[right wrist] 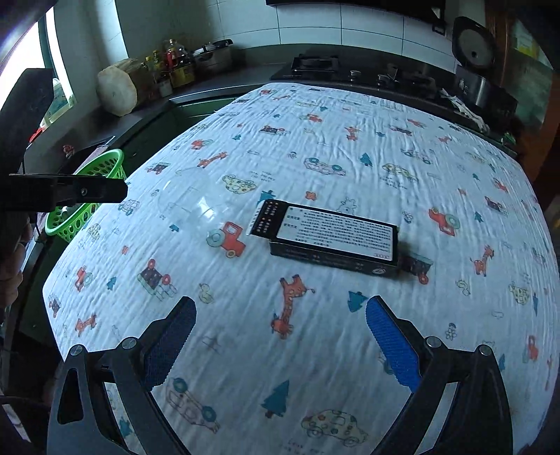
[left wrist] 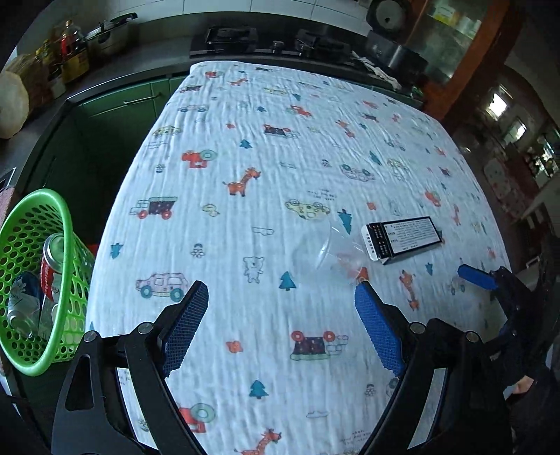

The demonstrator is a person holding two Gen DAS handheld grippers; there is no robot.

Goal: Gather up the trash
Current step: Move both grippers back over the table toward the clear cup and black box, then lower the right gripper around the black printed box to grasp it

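two bits of trash are left on the table point(left wrist: 217, 245), which is covered with a white cloth point(right wrist: 315, 315) printed with cartoon cars, giraffes and little trees. one is a clear plastic cup point(left wrist: 329, 252) lying on its side, pretty hard to spot against the cloth. the other is a flat black box point(right wrist: 332, 234) with a white label full of small print, one end flap hanging open. in the left wrist view the cup's narrow end sits just beside the box's open end, can't tell if they actually touch. both sit toward the right edge of the table in that view, roughly midway along it.

the left gripper point(left wrist: 281, 329) is spread wide with nothing between its blue pads, hanging over bare cloth, and the cup is just past its right finger. the right gripper point(right wrist: 280, 344) is also wide open and empty, with the box ahead of it, not touching. you can see the right gripper point(left wrist: 490, 280) poking in at the right side of the left wrist view too.

off the left edge of the table there's a green basket point(left wrist: 63, 217) with holes in its wall, already holding a red and white can point(left wrist: 52, 266) and another silvery can below it. past the far edge of the table is a dark kitchen counter point(right wrist: 245, 66) with a stove point(right wrist: 315, 64), some bottles point(right wrist: 171, 66) and a pot point(left wrist: 108, 33).
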